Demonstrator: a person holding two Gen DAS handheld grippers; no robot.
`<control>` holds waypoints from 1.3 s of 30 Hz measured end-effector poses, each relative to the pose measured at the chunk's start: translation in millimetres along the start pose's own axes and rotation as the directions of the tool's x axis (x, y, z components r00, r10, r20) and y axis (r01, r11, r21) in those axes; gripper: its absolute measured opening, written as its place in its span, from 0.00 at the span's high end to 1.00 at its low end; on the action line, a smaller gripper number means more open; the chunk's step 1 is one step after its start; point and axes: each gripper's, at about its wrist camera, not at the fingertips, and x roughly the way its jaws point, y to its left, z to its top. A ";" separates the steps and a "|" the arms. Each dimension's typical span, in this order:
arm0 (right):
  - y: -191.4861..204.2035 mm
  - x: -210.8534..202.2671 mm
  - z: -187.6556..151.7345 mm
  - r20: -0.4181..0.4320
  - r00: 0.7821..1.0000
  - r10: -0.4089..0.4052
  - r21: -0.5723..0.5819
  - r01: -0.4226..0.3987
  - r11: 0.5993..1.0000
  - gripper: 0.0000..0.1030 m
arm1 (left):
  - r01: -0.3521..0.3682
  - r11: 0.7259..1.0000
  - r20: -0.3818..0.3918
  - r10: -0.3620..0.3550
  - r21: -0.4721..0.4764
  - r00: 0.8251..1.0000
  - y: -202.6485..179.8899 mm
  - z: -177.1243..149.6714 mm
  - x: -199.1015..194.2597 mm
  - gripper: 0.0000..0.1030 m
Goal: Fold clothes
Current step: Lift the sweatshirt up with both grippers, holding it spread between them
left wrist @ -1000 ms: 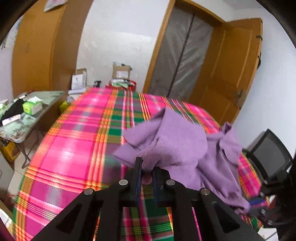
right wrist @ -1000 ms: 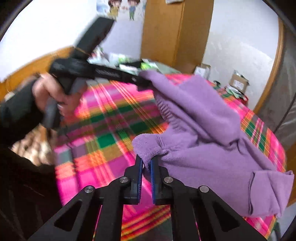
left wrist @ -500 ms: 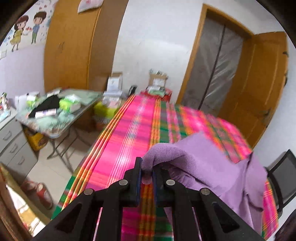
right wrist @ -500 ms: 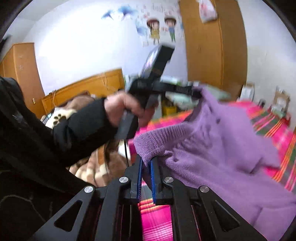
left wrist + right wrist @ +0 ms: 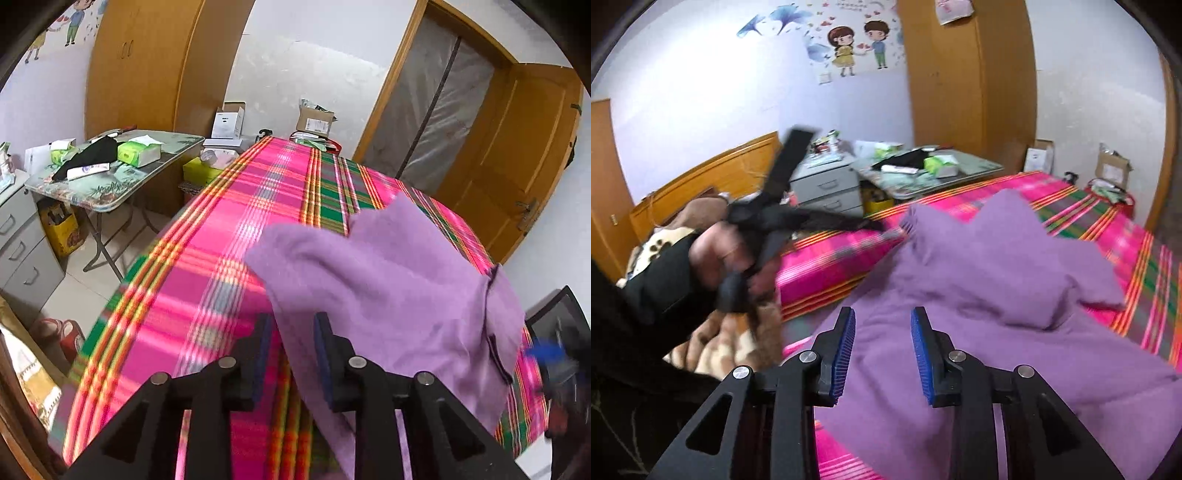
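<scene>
Released: purple sweater [image 5: 997,295] dropped on bed | lies along it | both grippers opening, empty

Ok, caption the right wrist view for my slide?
Right gripper opening above the crumpled purple knit sweater on the pink plaid bedspread.

One purple garment [image 5: 388,280], one plaid worktop [image 5: 221,266], two grippers: left [image 5: 291,354], right [image 5: 882,354].

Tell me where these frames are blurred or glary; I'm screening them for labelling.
Left wrist view: plaid cloth smeared near the fingers, with white glare streaks; blue blur at the right edge. Right wrist view: hand and left gripper motion-blurred; sweater fairly sharp. Fisheye bends both views.
</scene>
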 end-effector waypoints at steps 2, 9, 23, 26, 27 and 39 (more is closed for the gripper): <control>-10.6 5.4 14.1 0.005 1.000 -0.016 -0.008 0.016 1.000 0.69 | 0.014 1.000 -0.013 -0.014 -0.011 1.000 -1.3 -12.6 -6.5 0.71; -27.7 57.0 65.7 -0.058 0.998 -0.027 -0.109 0.020 0.994 0.68 | 0.059 0.997 -0.072 -0.062 -0.047 0.995 -12.9 -43.8 -9.1 0.68; -39.2 211.6 138.8 -0.370 0.927 0.061 -0.275 -0.172 0.946 0.59 | 0.071 0.995 -0.140 -0.080 -0.068 0.987 -29.4 -68.6 0.1 0.64; -46.5 238.3 137.3 -0.442 0.894 0.070 -0.264 -0.204 0.943 0.56 | 0.069 0.996 -0.140 -0.077 -0.064 0.987 -31.3 -67.2 0.7 0.64; -50.1 247.2 134.6 -0.467 0.882 0.067 -0.256 -0.208 0.944 0.56 | 0.068 0.996 -0.140 -0.076 -0.061 0.987 -31.8 -67.5 1.3 0.64; -97.8 235.5 169.2 -0.265 0.964 -0.002 -0.139 -0.036 0.990 0.94 | 0.063 0.992 -0.111 -0.075 -0.109 0.991 -19.0 -61.5 -2.6 0.64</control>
